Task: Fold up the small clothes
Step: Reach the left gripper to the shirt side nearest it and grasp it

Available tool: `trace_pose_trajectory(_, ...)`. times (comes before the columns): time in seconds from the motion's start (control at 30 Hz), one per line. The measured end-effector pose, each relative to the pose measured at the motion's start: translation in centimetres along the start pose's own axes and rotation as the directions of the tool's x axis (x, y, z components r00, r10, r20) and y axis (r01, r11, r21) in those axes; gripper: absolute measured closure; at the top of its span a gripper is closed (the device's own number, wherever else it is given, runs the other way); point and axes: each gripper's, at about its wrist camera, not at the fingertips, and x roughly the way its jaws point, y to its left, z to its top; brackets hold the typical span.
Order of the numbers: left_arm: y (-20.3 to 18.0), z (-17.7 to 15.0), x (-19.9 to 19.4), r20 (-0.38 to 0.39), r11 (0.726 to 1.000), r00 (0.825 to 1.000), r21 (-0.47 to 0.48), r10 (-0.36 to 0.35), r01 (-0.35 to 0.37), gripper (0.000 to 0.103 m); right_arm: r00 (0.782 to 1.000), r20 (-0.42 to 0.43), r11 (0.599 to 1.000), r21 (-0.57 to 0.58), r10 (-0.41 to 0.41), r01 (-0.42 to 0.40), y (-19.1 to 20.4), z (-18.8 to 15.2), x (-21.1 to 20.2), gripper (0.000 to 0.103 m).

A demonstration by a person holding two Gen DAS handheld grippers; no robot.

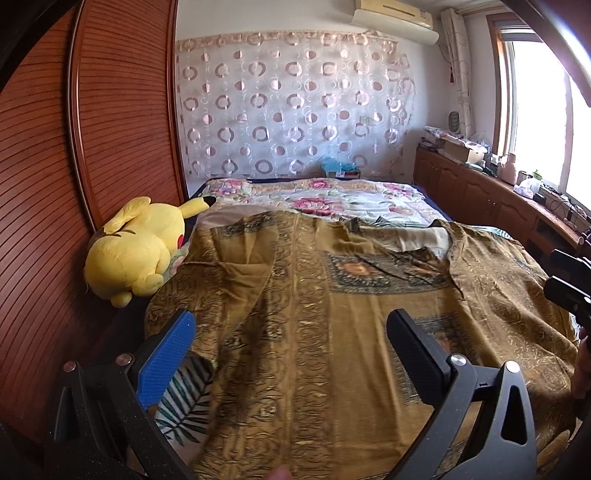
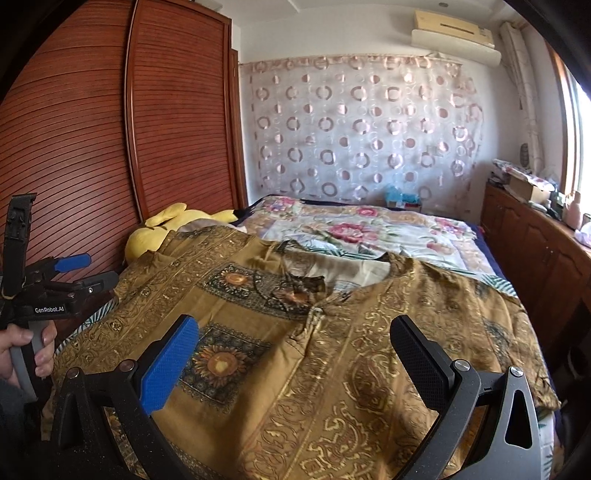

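One garment on the bed: a mustard-gold patterned shirt (image 2: 332, 354), spread flat and face-up over the near half, its collar opening toward the headboard. Fabric looks thin and slightly glossy, printed with scrollwork bands running lengthwise and several dark square panels, each holding an orange sunflower-like medallion; creases rumple the area below the neckline. Two grippers. The left gripper (image 1: 291, 339) hangs above the shirt's left part with its jaws spread wide, nothing between them; one finger carries a ribbed blue pad (image 1: 166, 363), the other a black stippled pad (image 1: 415, 356). The right gripper (image 2: 295, 345) hangs over the button placket, likewise spread wide and empty, same blue-and-black pairing. In the right wrist view a hand (image 2: 22, 350) wraps the grey handle of the left tool at the left edge. Under the shirt, one floral quilt (image 2: 354, 225), pale with pink peonies, and a strip of leaf-print sheet (image 1: 184, 402) showing at the near left. One yellow plush toy (image 1: 136, 251), rounded and soft, lies at the bed's left edge against a reddish-brown slatted wooden wardrobe (image 1: 55, 166). One sheer curtain (image 1: 291, 103) with ring and disc motifs covers the far wall; one air conditioner (image 1: 397, 16) is mounted above it. A low wooden cabinet (image 1: 476, 188) runs along the right under the window.
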Motion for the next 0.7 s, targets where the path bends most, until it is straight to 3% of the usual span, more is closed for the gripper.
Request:
trace_pose_trajectory(0.27,5.4,-0.1,1.9,-0.042,0.999,0.999,-0.034,-0.019,0.018,0.002,0.997,-0.065,0.997,-0.057,0.050,-0.054,-0.1,0.4,2.0,0.000)
trace_pose_trajectory(0.43,8.5,-0.2,4.1,-0.110,0.999,0.994,-0.053,-0.013,0.007,0.023,0.990,-0.111,0.992,-0.086,0.088,-0.097,0.2,0.6,2.6,0.000)
trace_pose_trajectory(0.7,12.2,0.5,8.0,-0.197,0.996,0.980,-0.094,-0.028,0.010,0.031,0.975,-0.184,0.981,-0.127,0.125,-0.149,-0.1,1.9,3.6,0.000)
